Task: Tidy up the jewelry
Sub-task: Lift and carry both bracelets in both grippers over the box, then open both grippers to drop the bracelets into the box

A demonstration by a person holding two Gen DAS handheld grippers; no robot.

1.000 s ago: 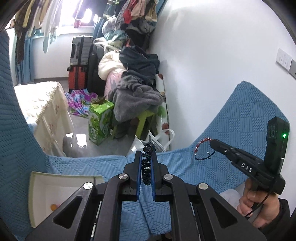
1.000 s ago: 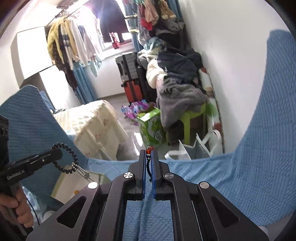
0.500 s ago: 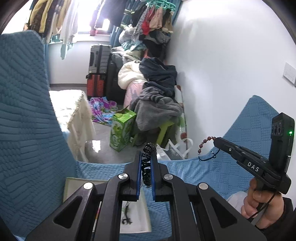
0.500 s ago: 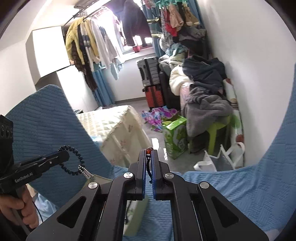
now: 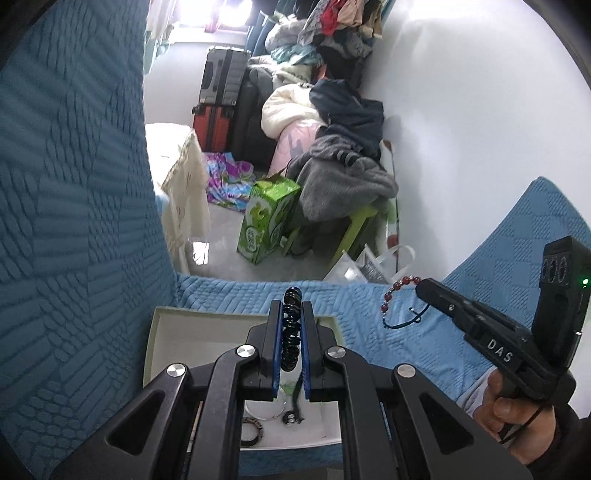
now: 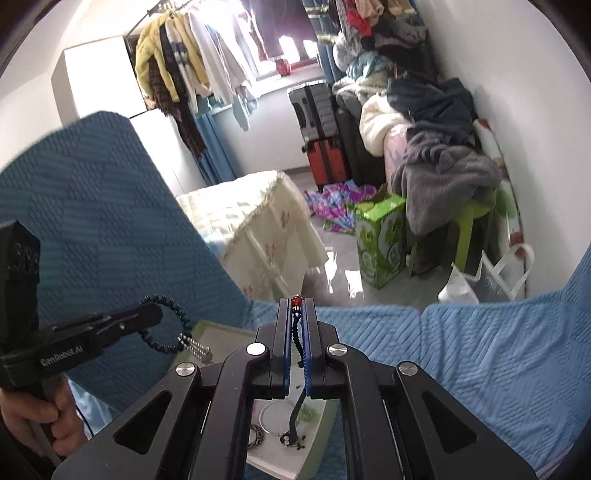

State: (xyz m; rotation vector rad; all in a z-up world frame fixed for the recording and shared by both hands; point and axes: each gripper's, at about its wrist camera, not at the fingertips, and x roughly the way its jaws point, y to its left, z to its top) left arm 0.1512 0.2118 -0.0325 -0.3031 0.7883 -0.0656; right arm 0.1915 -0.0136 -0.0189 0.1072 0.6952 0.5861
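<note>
Tray now nearer; wardrobe right-view only.

Your two cameras each sit on a gripper, looking forward and down, close over the blue blanket. Both see the white tray.

Daylight from blown-out window at rear; floor glare; strong fisheye bending, dark vignette corners.

Tray on bedspread, below grippers
</note>
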